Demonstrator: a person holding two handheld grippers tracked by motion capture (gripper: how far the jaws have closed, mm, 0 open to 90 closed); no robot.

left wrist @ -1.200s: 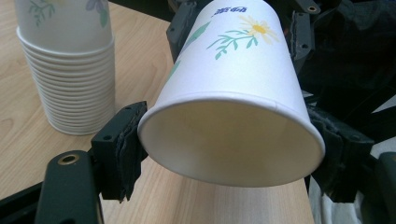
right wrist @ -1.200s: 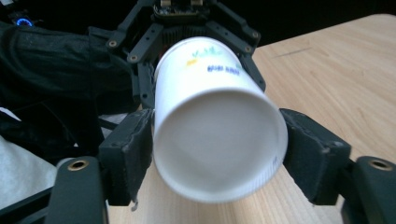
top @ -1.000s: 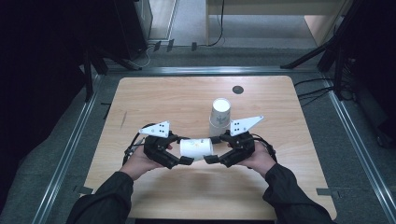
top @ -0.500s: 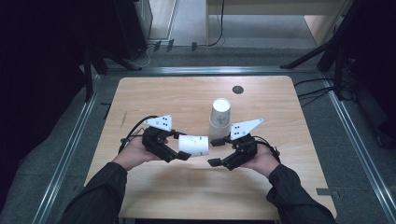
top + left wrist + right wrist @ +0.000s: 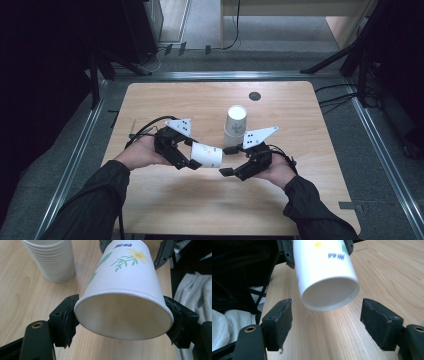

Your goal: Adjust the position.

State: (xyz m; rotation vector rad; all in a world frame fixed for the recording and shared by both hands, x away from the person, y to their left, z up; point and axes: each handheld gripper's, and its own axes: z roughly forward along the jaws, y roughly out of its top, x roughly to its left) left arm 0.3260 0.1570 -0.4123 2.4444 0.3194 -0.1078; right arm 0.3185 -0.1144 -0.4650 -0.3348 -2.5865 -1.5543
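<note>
Your left tool [image 5: 192,156] has the cup [image 5: 208,155] clamped across its wide rim, one pad on each side, so the cup lies on its side in the air above the counter [image 5: 310,130], mouth toward your left hand and base toward your right. In the left gripper view the rim [image 5: 123,315] looks slightly pressed between the pads, so the grip seems firm enough to carry.

Your right tool [image 5: 226,160] stands wide open and holds nothing. Its jaws have just been opening, and the cup's narrow base [image 5: 329,293] now sits beyond them, untouched. That looks like a release so the left can take the cup alone.

The stack [image 5: 235,125] of cups stands upright just behind both tools, near the cup; it is what you would most likely knock if you swing away from yourself. A small dark disc [image 5: 255,95] lies farther back, well apart.
</note>
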